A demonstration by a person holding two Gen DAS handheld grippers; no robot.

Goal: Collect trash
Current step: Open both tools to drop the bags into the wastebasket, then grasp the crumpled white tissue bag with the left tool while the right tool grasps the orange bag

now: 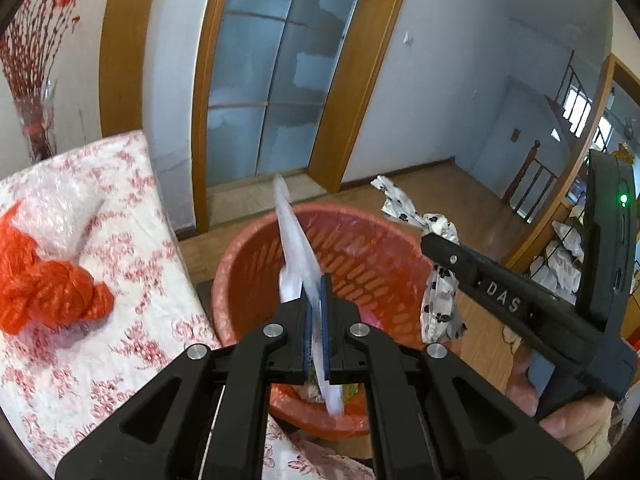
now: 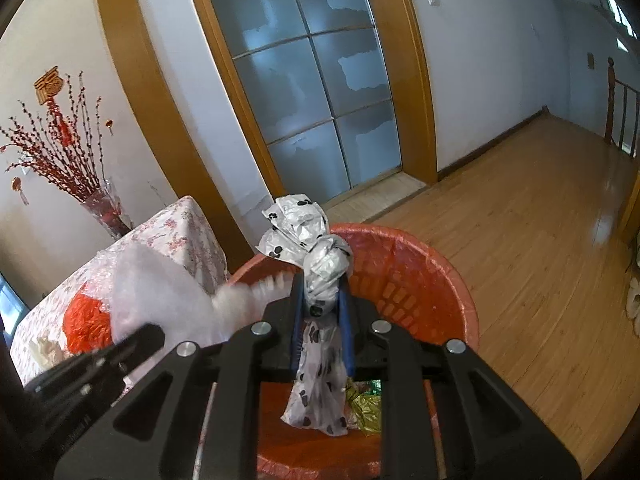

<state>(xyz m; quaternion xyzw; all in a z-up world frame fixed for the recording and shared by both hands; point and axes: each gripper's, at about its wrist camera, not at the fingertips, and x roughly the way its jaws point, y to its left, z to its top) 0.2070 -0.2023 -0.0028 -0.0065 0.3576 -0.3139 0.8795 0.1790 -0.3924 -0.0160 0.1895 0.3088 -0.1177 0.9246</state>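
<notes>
Both pieces of trash look feather-light and limp, so a pinch on a bunched part should serve better than one on a loose edge. The left tongs are nearly together, clamped on a thin white plastic sheet, whose long axis runs along the tongs' pointing line: one end sticks out ahead and upward, the other trails back below the pads. It hangs over the mouth of the orange basket, which sits just below both tongs. The right tongs hold a spotted plastic bag at its knot, their pads against the wad; its crumpled top rises ahead of the tips and its tail droops down into the basket. Being slick film, either piece could slip or cling on release. A knotted orange bag lies on the bench, left of the left tongs.
</notes>
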